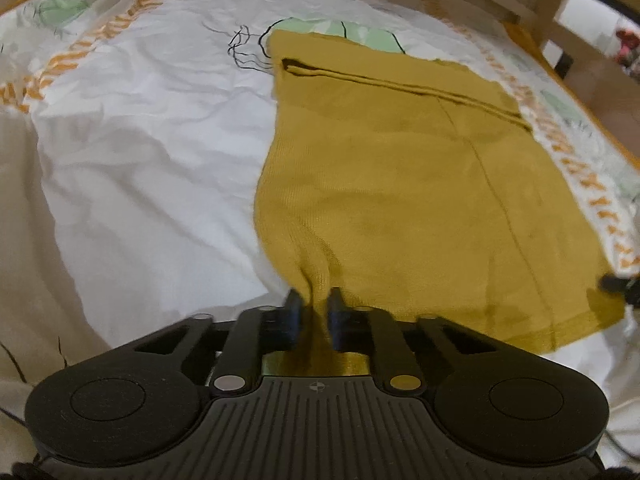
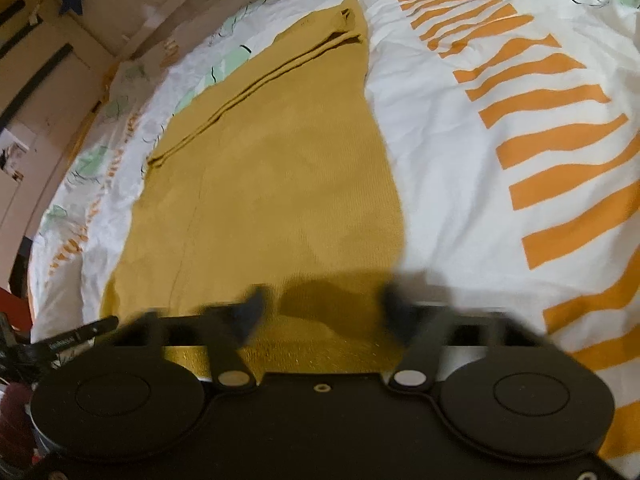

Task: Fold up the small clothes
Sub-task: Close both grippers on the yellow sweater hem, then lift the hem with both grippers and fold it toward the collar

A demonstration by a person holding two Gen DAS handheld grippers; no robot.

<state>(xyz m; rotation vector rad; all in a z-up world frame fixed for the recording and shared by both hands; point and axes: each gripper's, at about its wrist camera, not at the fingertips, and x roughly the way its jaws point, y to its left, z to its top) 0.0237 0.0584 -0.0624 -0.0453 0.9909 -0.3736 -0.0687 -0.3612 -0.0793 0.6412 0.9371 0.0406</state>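
Two grippers are seen: the left gripper (image 1: 314,306) is pinched on a bunched corner of the mustard garment (image 1: 400,200); the right gripper (image 2: 324,304) is blurred, jaws apart over its near hem. Garment is spread flat on a patterned bedsheet (image 1: 140,140).

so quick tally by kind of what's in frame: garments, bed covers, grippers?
Mustard-yellow garment: 1
Patterned bed cover: 1
Grippers: 2, the left gripper shut on the garment's near edge, the right gripper apart over the same edge
Total: 4
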